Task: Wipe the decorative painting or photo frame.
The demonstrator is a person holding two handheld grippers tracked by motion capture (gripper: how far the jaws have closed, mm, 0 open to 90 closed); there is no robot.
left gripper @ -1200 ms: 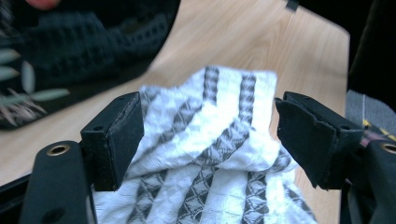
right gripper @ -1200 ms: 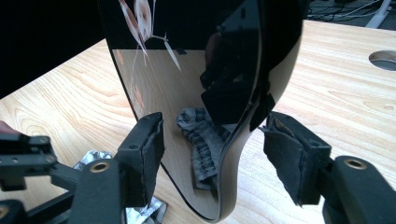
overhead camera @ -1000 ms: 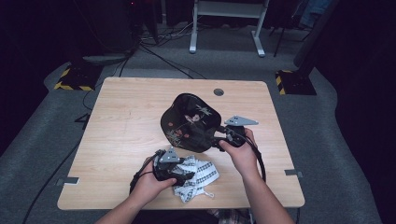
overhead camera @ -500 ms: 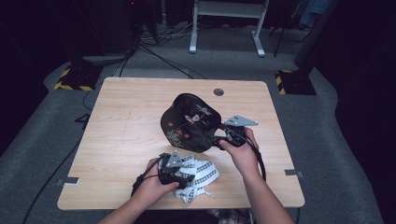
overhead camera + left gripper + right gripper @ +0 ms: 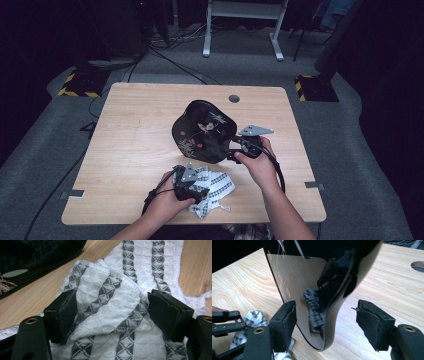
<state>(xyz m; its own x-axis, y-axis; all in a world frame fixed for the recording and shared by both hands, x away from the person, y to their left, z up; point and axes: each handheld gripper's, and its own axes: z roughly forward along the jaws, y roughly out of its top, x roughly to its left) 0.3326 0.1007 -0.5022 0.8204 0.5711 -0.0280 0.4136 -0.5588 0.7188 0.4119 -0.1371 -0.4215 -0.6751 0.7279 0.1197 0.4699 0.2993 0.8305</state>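
Black lacquered tray with a scalloped rim and painted flowers [image 5: 202, 131] sits mid-table on the light wooden table [image 5: 135, 130], tipped up toward the person, with its near rim down on the wood. White waffle-weave cloth with grey diamond stripes [image 5: 217, 184] lies crumpled at the near edge, just in front of the tray and apart from it.

Change over the last second is small. The tray holds the same tilt and spot. The left gripper [image 5: 196, 187] has slid a bit nearer and to the right, so it is now squarely on the cloth.

In the left gripper view the left gripper [image 5: 112, 305] has its jaws spread wide, astride a raised fold of cloth [image 5: 112, 297], with the pads pressed into the fabric on each side but not yet pinched.

In the right gripper view the right gripper [image 5: 327, 315] also has its jaws apart, one on each side of the tray's standing rim [image 5: 332, 315], with a gap showing at both pads. What props the tray up cannot be made out.

Judgement: this looks like set-up for wiping the tray. The cloth grab is lined up, and the next step is likely to close on the fold. The risk is that the unclamped tray drops or skids when the right hand shifts.
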